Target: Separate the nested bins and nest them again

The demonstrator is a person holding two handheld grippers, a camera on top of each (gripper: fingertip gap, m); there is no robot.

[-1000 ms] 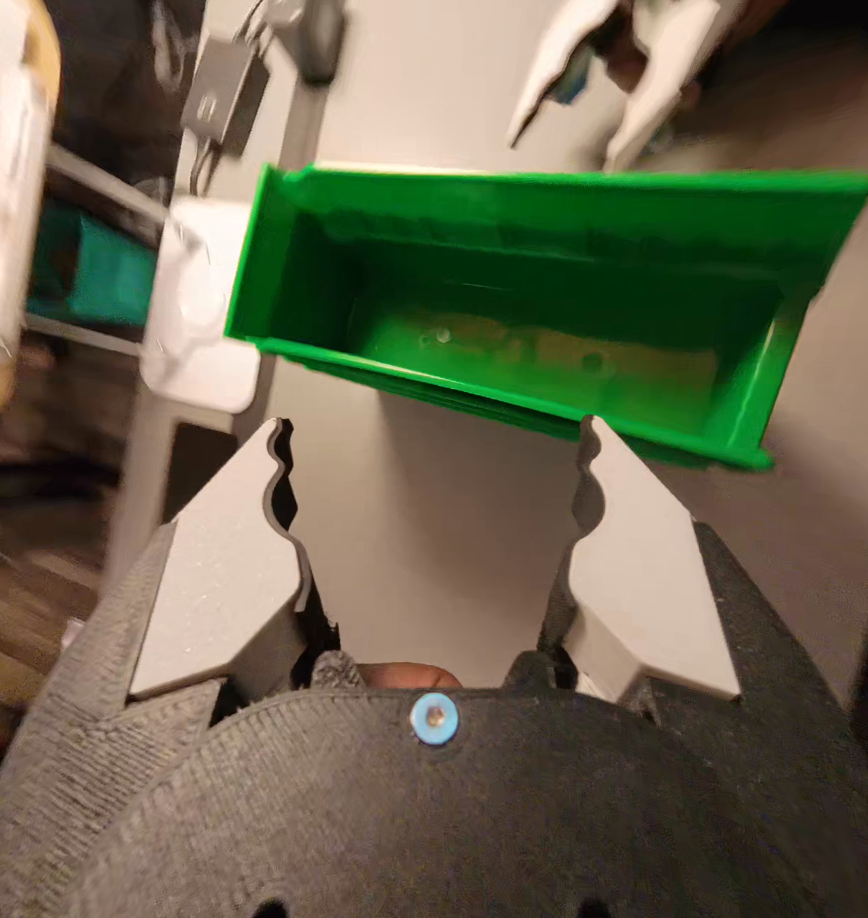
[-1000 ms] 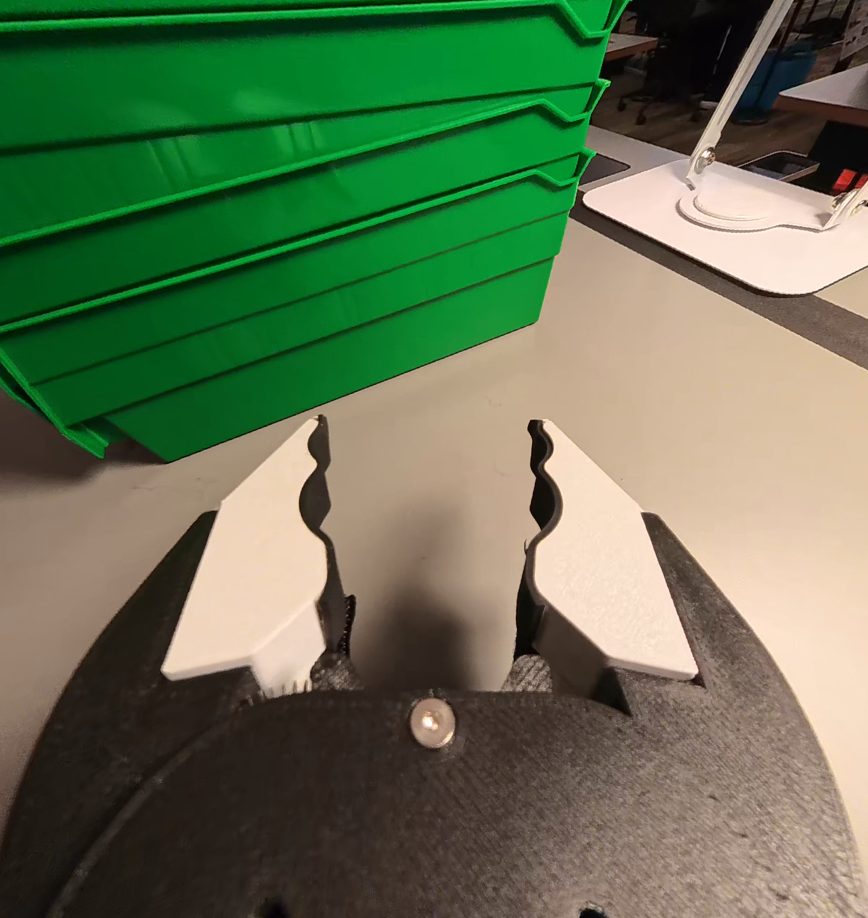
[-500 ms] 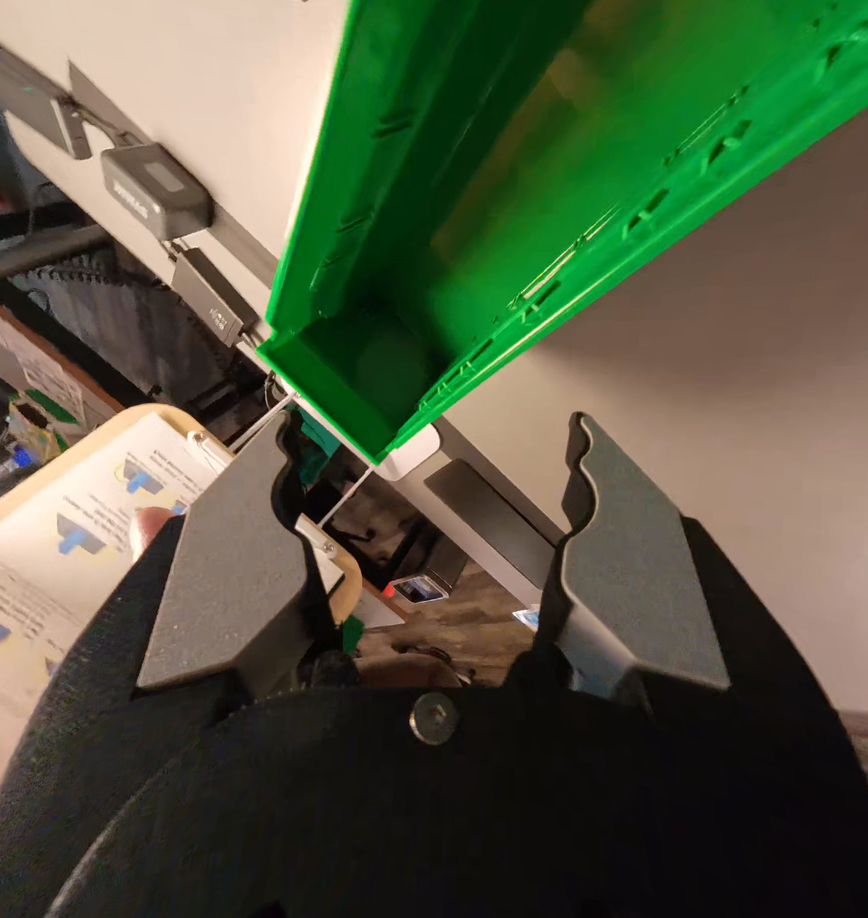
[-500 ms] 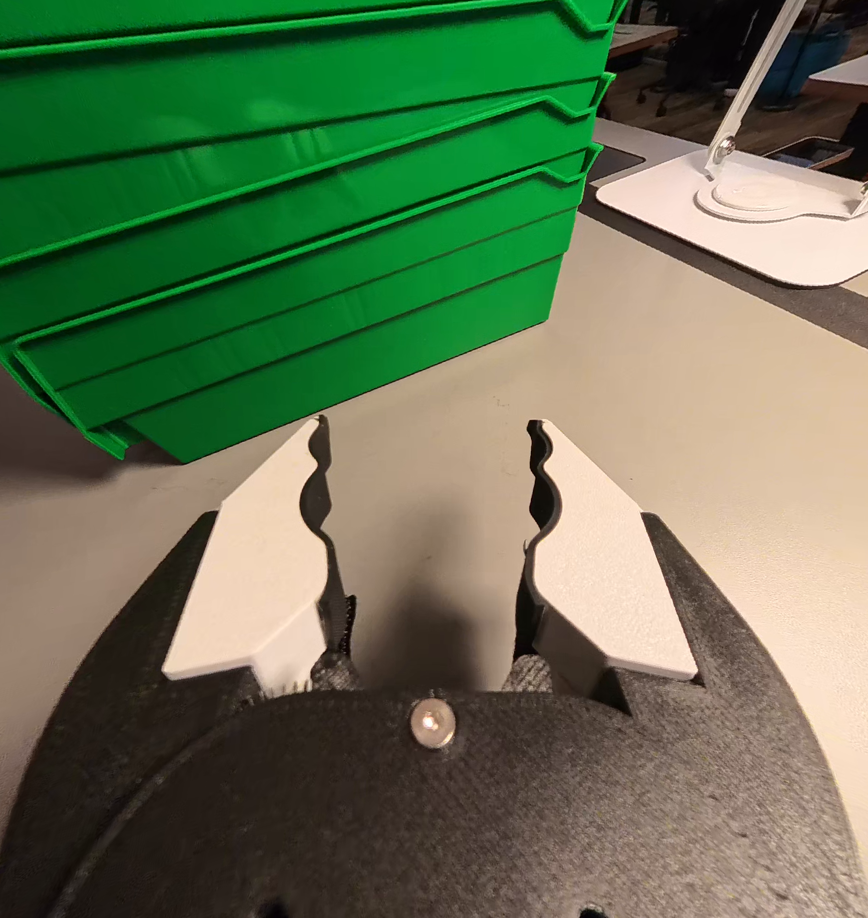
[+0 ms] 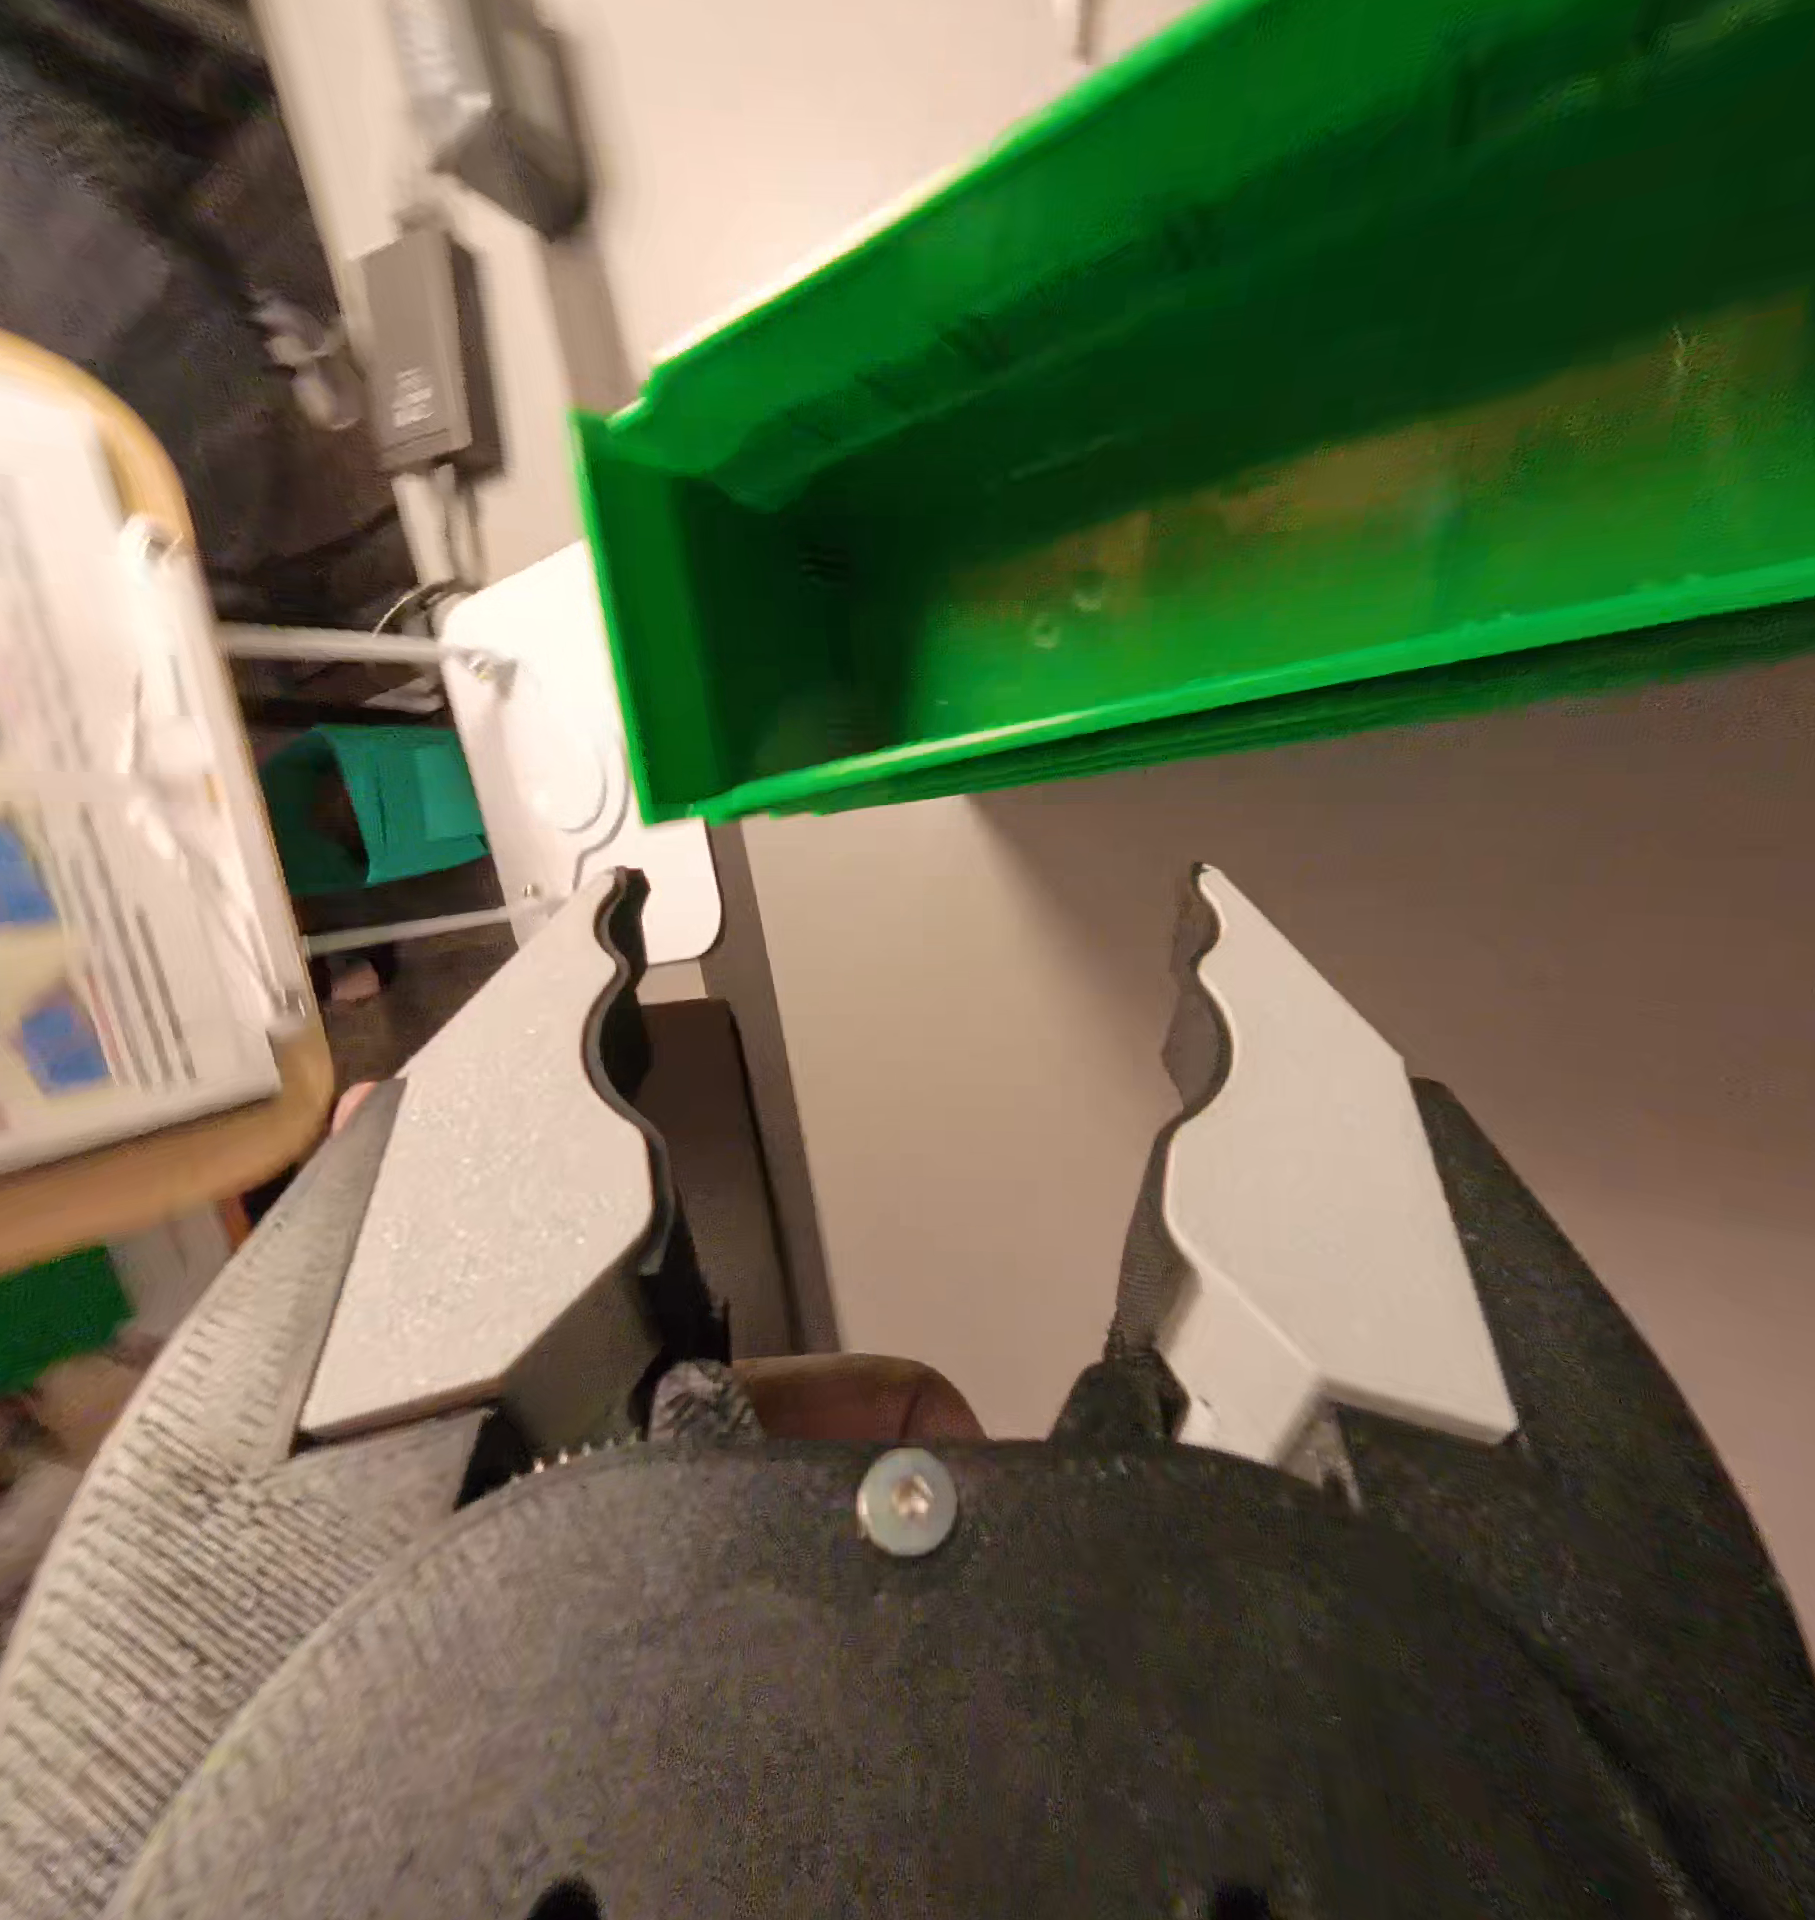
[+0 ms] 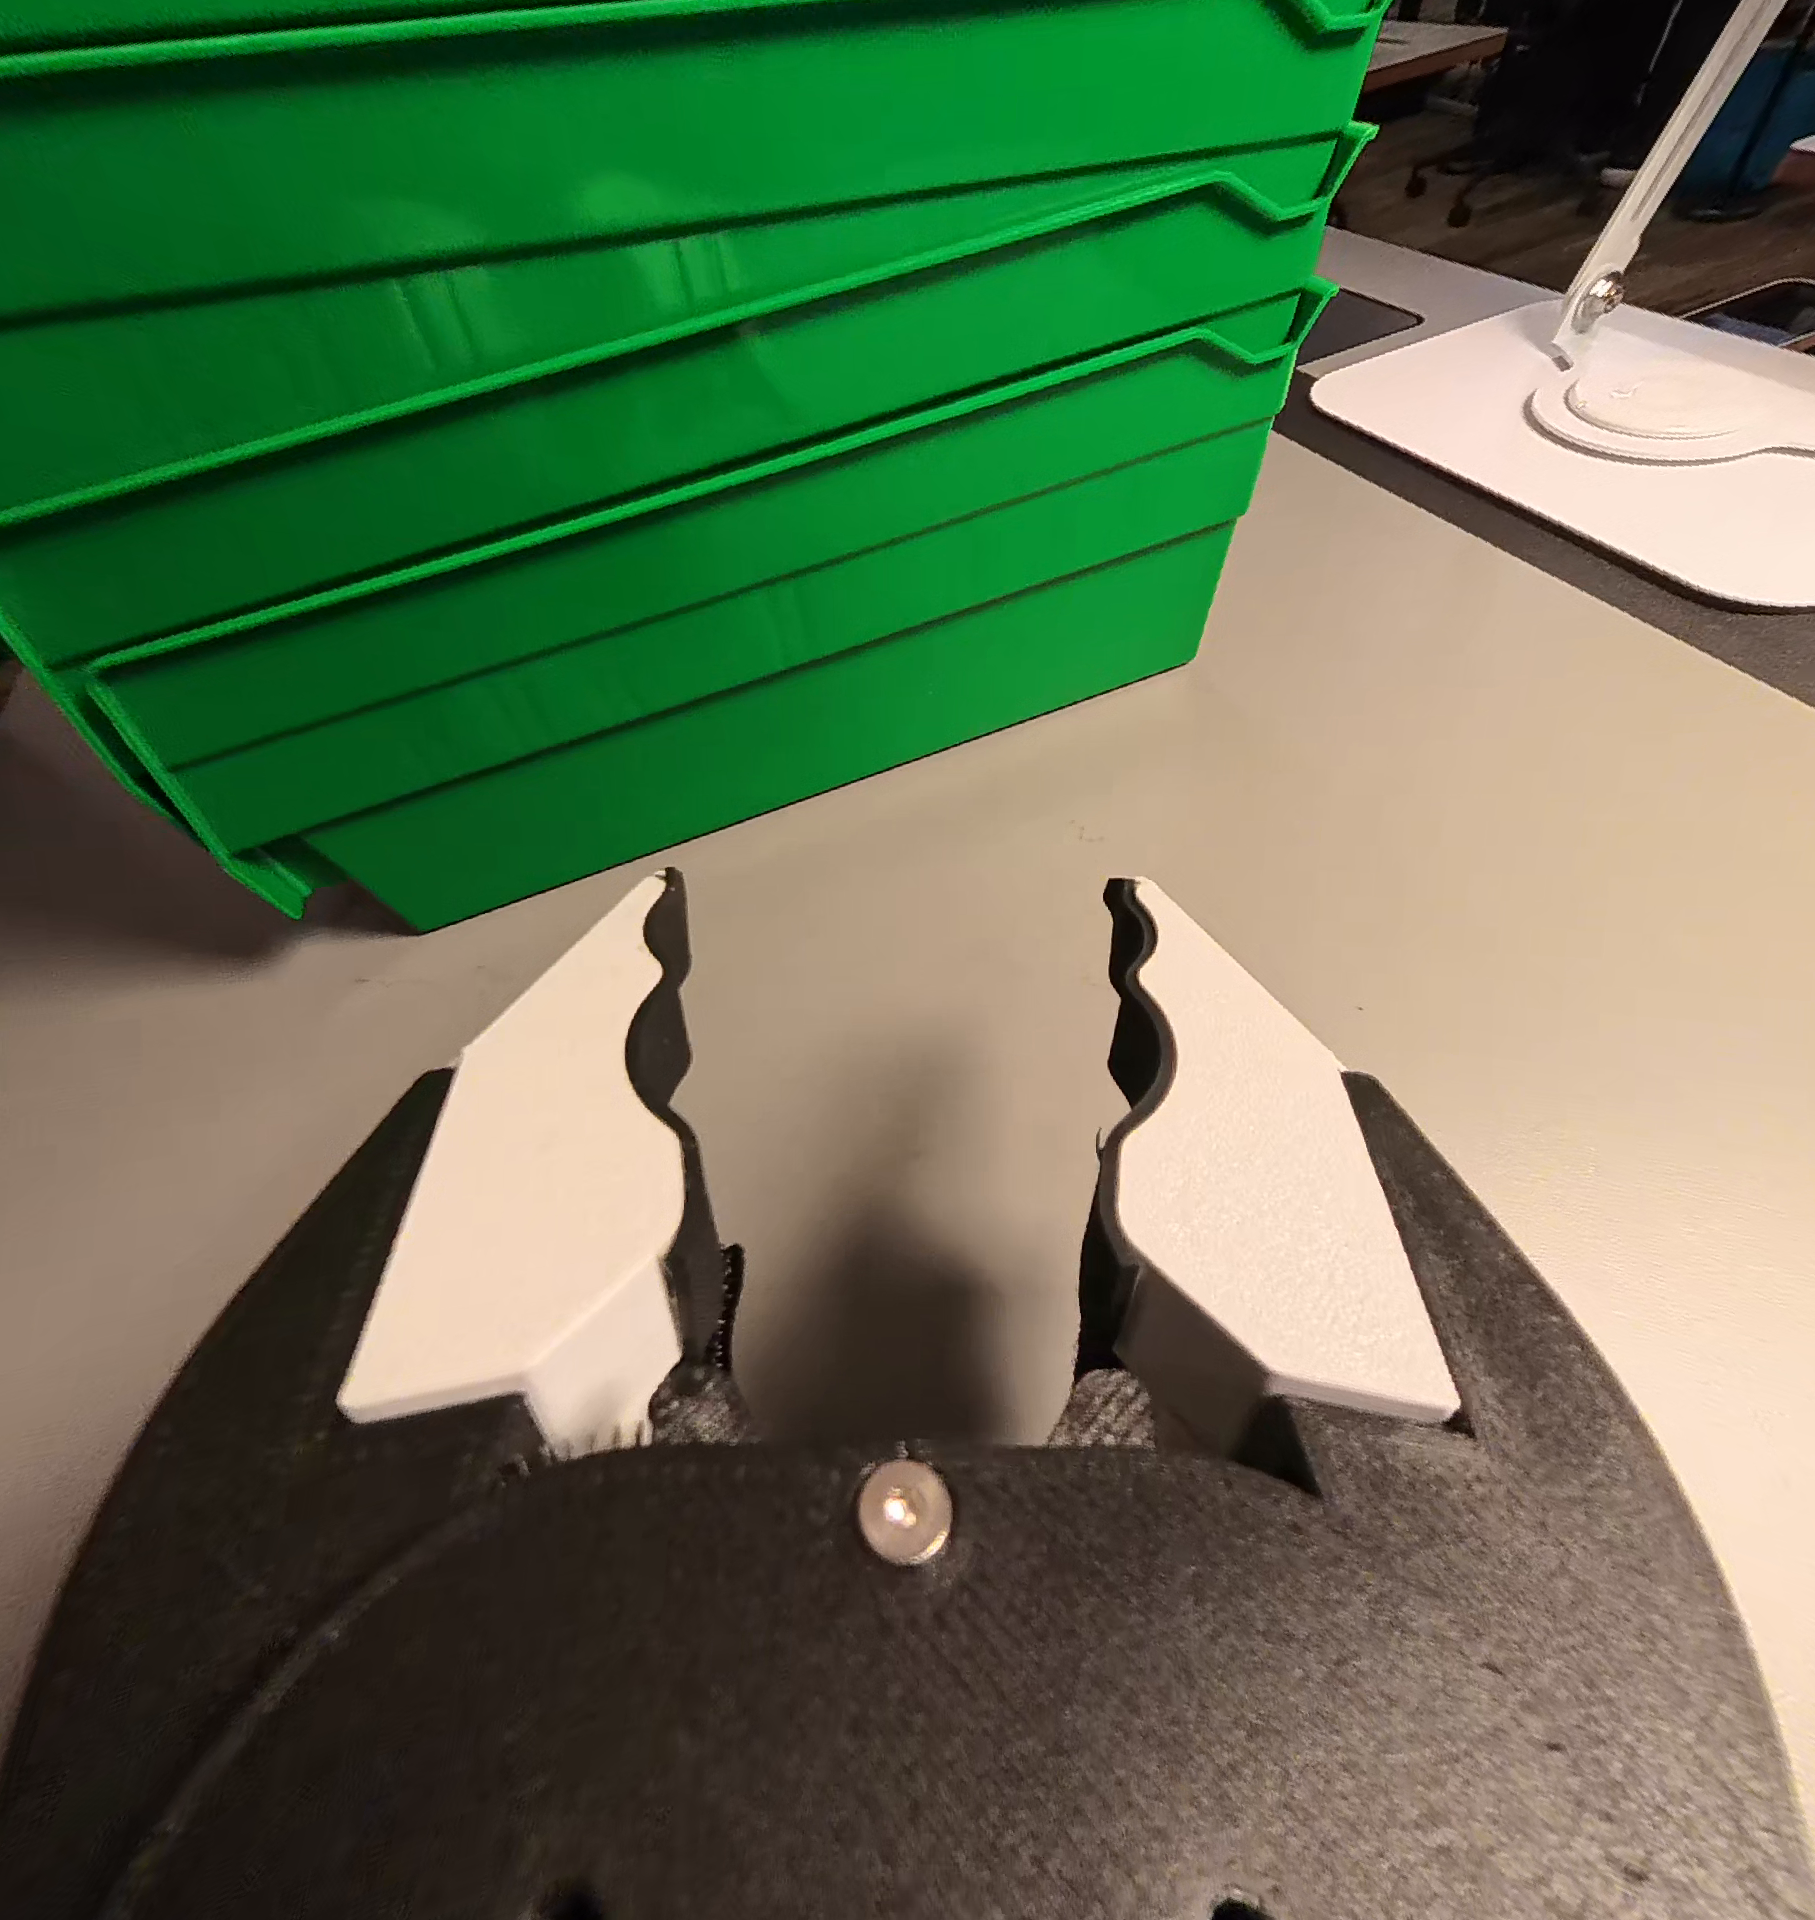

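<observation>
Right wrist view, right claw [image 6: 887, 883]: released, empty, just before the stack.
Left claw [image 5: 908, 883]: released, empty, near stack's end.
Nested bins [image 6: 612, 488]: on worktop [image 6: 1402, 935].
Handling: likely light, stiff, slick; grip top rim.

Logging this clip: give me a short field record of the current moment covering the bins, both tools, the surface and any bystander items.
bins: green nested stack, several rims showing, resting on the table, still nested
bin interior: top bin looks empty, seen from above in the left wrist view
left tool: open, holding nothing, near the stack's end, apart from it
right tool: open, holding nothing, low over the table, facing the stack's long side, just short of it
surface: light grey table
bystander items: white lamp base on the table right of the stack
</observation>
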